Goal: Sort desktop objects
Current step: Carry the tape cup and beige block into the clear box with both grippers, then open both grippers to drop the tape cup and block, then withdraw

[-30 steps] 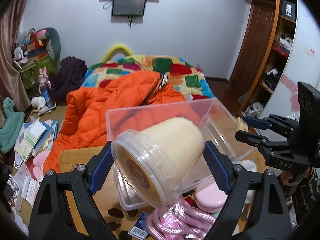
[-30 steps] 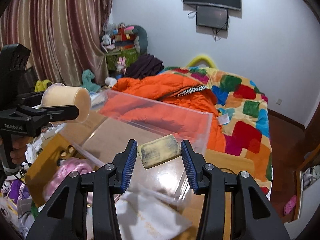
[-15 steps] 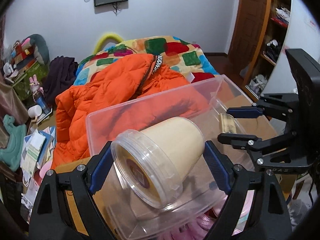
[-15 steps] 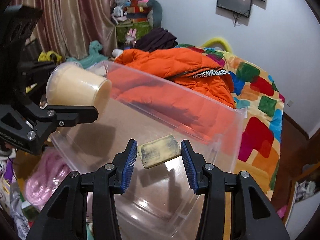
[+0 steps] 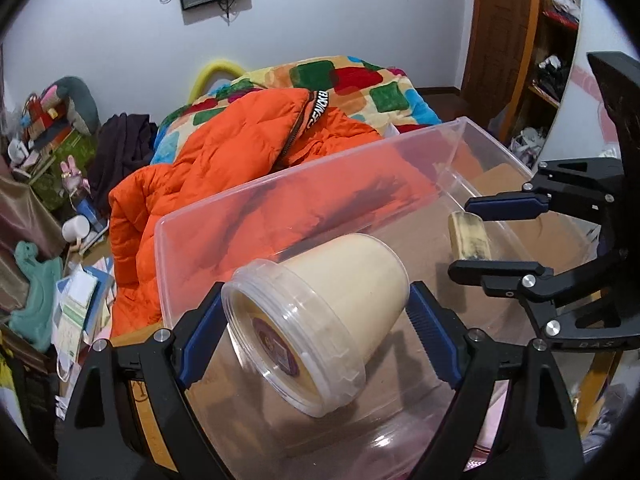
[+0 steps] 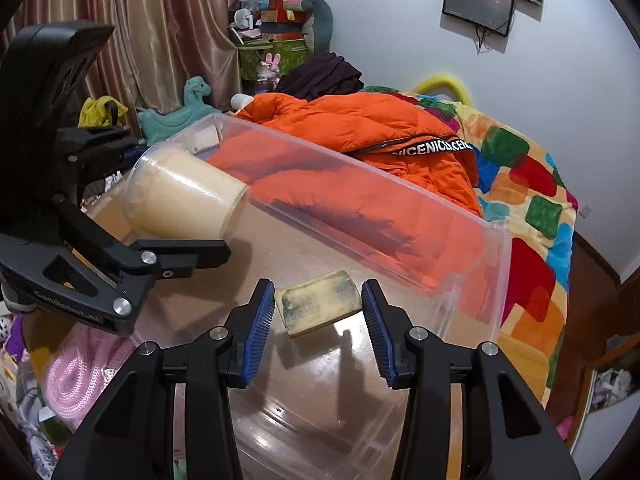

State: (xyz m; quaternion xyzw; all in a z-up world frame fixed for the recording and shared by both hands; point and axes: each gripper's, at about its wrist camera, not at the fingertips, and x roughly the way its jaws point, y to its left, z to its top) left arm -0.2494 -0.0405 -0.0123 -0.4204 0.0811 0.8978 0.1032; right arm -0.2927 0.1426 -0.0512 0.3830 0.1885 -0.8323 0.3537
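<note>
Left gripper [image 5: 316, 332]: bottom centre of the left wrist view, jaws spread wide and clamped on the tub; it also shows at the left edge of the right wrist view.
Tub [image 5: 320, 320]: cream-coloured, clear plastic lid, lying tilted on its side between the blue pads, lid toward the camera, held above the floor of the box.
Right gripper [image 6: 318, 314]: bottom centre of the right wrist view, jaws partly closed, pads pressing both ends of the block; seen at the right edge of the left wrist view.
Block [image 6: 319, 308]: flat, yellowish, smudged dark on its face, held over the inside of the box.
Box [image 5: 420, 148]: clear plastic, open top, fills the middle of both views.
Jacket [image 5: 224, 168]: orange, behind the box, on a patchwork blanket [image 5: 360, 84].
Rope [image 6: 76, 376]: pink coil, lower left of the right wrist view, outside the box.
</note>
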